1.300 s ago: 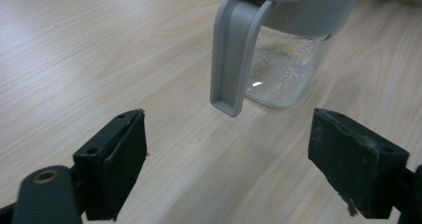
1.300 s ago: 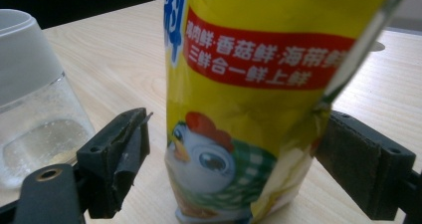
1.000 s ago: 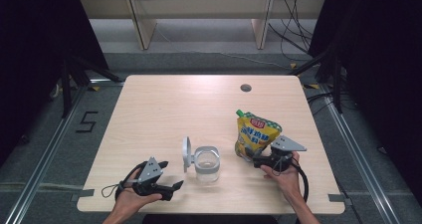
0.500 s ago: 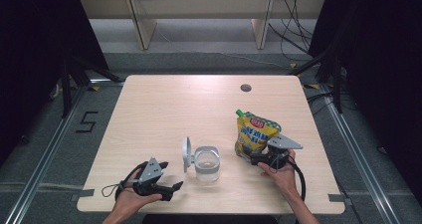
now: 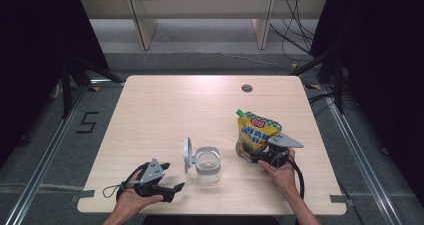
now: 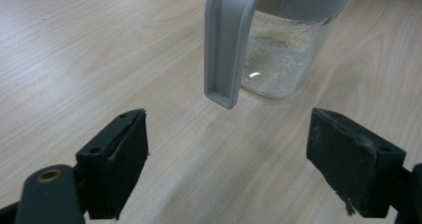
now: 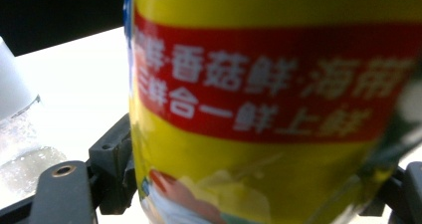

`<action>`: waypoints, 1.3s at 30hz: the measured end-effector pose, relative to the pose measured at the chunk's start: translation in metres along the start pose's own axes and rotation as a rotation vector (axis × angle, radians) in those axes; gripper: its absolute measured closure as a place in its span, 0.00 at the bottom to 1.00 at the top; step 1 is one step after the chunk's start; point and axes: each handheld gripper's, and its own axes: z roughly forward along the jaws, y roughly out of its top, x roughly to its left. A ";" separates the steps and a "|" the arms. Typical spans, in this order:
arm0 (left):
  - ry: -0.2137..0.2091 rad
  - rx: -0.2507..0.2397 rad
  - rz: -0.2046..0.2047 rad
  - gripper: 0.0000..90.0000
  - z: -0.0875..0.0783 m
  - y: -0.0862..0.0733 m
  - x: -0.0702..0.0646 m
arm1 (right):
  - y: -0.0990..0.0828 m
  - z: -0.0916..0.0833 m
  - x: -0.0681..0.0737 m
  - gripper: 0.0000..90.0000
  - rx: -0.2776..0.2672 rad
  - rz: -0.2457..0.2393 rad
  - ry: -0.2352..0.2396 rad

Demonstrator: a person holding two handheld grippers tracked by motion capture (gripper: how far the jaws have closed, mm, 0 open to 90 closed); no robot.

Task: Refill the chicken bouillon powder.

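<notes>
A yellow and red stand-up pouch [image 5: 256, 132] stands on the wooden table [image 5: 200, 105] at the right. My right gripper [image 5: 250, 157] lies at its base. In the right gripper view the pouch [image 7: 268, 84] spans the gap of the right gripper [image 7: 259, 184]; its jaws have just been closing a little, and no dent shows in the pouch. A clear jar [image 5: 206, 165] with its grey lid [image 5: 187, 155] flipped up stands in the middle. My left gripper [image 5: 172, 187] rests open on the table, pointing at the jar [image 6: 283, 59] and lid [image 6: 224, 45], with nothing between the jaws of the left gripper [image 6: 226, 159].
A round cable hole [image 5: 246, 88] sits near the table's far edge. The jar [image 7: 20, 149] also appears left of the pouch in the right gripper view. Metal rails run along the floor on both sides of the table.
My right gripper has edged slightly left, closer in on the pouch's base. The left gripper, jar and pouch stay where they were.
</notes>
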 end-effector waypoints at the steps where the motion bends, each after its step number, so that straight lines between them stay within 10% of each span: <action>1: -0.002 -0.004 -0.005 0.18 0.000 0.000 -0.001 | 0.001 0.001 -0.003 0.23 0.001 -0.034 0.024; 19: -0.014 0.001 -0.002 0.18 0.001 0.000 -0.001 | 0.003 0.006 0.002 0.31 0.039 0.028 -0.008; 39: 0.016 0.009 -0.020 0.19 -0.002 -0.002 0.002 | 0.022 -0.015 0.029 0.37 0.055 -0.332 -0.172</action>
